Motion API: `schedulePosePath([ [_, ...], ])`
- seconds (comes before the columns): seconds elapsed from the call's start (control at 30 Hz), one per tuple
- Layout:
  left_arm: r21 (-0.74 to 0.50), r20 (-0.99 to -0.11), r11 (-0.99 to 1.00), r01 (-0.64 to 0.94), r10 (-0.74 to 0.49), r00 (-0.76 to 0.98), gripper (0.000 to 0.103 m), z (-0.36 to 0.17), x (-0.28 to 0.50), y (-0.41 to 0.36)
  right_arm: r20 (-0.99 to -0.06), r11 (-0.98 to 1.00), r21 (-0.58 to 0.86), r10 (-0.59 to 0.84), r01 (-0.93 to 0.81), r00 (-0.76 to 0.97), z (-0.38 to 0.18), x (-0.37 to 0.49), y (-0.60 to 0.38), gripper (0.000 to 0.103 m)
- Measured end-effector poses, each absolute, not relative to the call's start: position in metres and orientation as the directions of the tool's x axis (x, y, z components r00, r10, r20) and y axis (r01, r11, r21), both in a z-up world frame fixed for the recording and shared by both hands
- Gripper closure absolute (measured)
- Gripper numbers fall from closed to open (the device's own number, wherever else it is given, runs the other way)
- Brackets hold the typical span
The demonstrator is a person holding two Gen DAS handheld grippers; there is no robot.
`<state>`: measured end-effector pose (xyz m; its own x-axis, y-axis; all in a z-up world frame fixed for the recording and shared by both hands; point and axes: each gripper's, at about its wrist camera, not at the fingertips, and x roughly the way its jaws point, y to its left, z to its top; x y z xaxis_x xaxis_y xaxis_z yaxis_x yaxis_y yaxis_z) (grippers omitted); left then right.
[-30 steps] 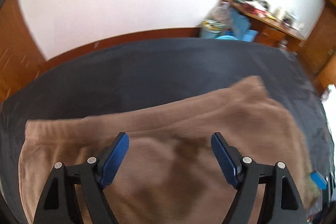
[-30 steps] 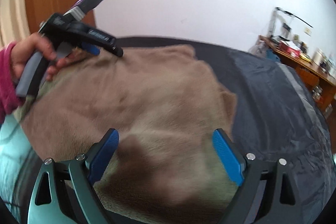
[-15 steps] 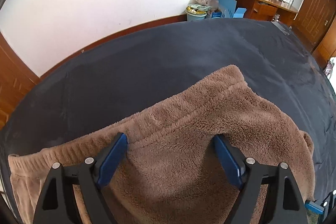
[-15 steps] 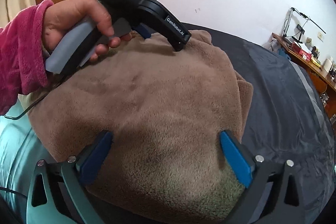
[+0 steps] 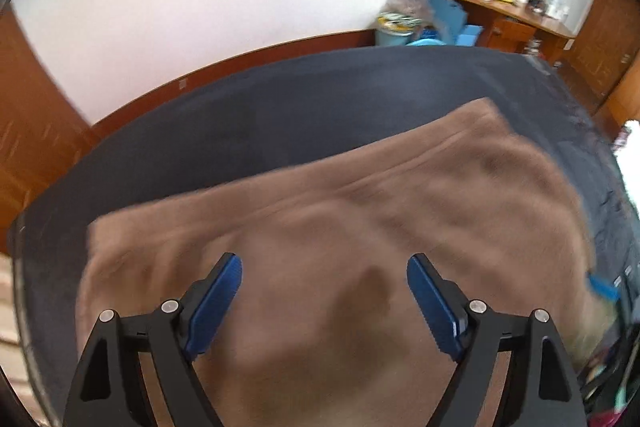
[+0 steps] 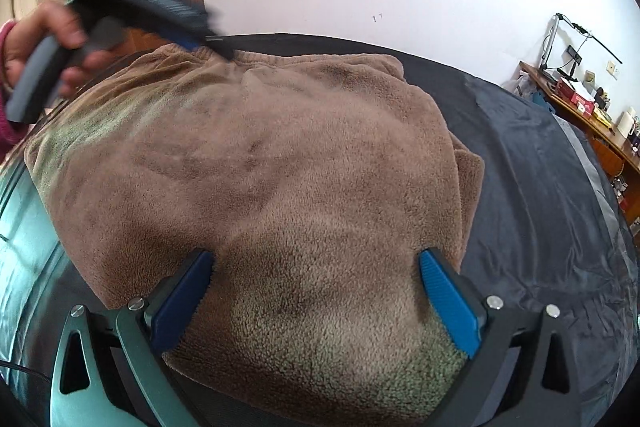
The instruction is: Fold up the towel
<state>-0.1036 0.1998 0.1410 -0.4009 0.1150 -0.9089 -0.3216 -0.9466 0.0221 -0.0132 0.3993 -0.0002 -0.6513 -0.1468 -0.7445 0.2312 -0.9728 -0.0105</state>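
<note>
1. Lying on a dark bedspread (image 6: pixel 540 187), the brown fleece towel (image 6: pixel 280 167) sat doubled over — a lower layer peeked out along its right edge, so at least one fold looked to be in place.
2. How many folds remained could not be settled; the bundle was lumpy and its edges ragged, which would suit either a further fold or a final smoothing.
3. The right gripper (image 6: pixel 316 291) had its blue pads spread wide over the near edge of the towel, holding nothing.
4. The left gripper (image 5: pixel 324 291) was likewise spread apart above the pile, clamping nothing.
5. Only the right wrist view showed the left gripper from outside, a hand (image 6: pixel 44 39) on its grip, its tip near the far hem — possibly touching, though blur hid that.
6. The left wrist view alone showed the towel's far corner (image 5: pixel 486 107) and a cluttered desk (image 5: pixel 496 11) beyond.
</note>
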Motion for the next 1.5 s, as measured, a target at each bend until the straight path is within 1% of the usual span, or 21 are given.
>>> schedulePosePath([
  [0.1,0.078,-0.915,-0.968,-0.238,0.026,-0.403,0.016,0.136,-0.1,0.147,-0.744,-0.973,-0.012,-0.145,0.231,-0.652,-0.002,-0.012,0.399,0.001],
  [0.23,0.065,-0.91,-0.977,-0.203,0.026,-0.415,0.016,0.13,-0.093,0.125,-0.745,-0.973,-0.013,-0.144,0.231,-0.652,-0.002,-0.011,0.398,0.001],
  [0.3,0.058,-0.907,-0.981,-0.185,0.026,-0.42,0.01,0.127,-0.09,0.113,-0.745,-0.973,-0.012,-0.145,0.231,-0.651,-0.002,-0.01,0.398,0.001],
  [0.57,0.029,-0.896,-0.993,-0.114,0.025,-0.443,0.01,0.114,-0.076,0.068,-0.748,-0.973,-0.008,-0.149,0.232,-0.647,-0.003,-0.012,0.399,0.001],
  [0.87,0.069,-0.84,-0.982,-0.179,0.04,-0.542,0.01,0.154,0.001,0.082,-0.748,-0.973,-0.014,-0.144,0.232,-0.648,-0.003,-0.01,0.397,0.001],
  [0.97,0.08,-0.832,-0.976,-0.204,0.047,-0.553,0.01,0.15,0.034,0.084,-0.748,-0.973,-0.015,-0.143,0.232,-0.648,-0.003,-0.009,0.397,0.001],
  [1.23,-0.019,-0.821,-0.989,-0.147,0.1,-0.562,0.01,0.109,0.028,0.095,-0.749,-0.973,-0.008,-0.148,0.232,-0.646,-0.004,-0.012,0.398,0.001],
  [1.37,0.014,-0.788,-0.99,-0.14,0.075,-0.611,0.006,0.101,0.032,0.098,-0.75,-0.972,0.001,-0.155,0.233,-0.643,-0.004,-0.014,0.4,0.001],
  [1.5,0.002,-0.769,-0.991,-0.137,0.086,-0.633,0.001,0.096,0.027,0.1,-0.751,-0.972,0.01,-0.162,0.234,-0.64,-0.005,-0.014,0.401,0.001],
])
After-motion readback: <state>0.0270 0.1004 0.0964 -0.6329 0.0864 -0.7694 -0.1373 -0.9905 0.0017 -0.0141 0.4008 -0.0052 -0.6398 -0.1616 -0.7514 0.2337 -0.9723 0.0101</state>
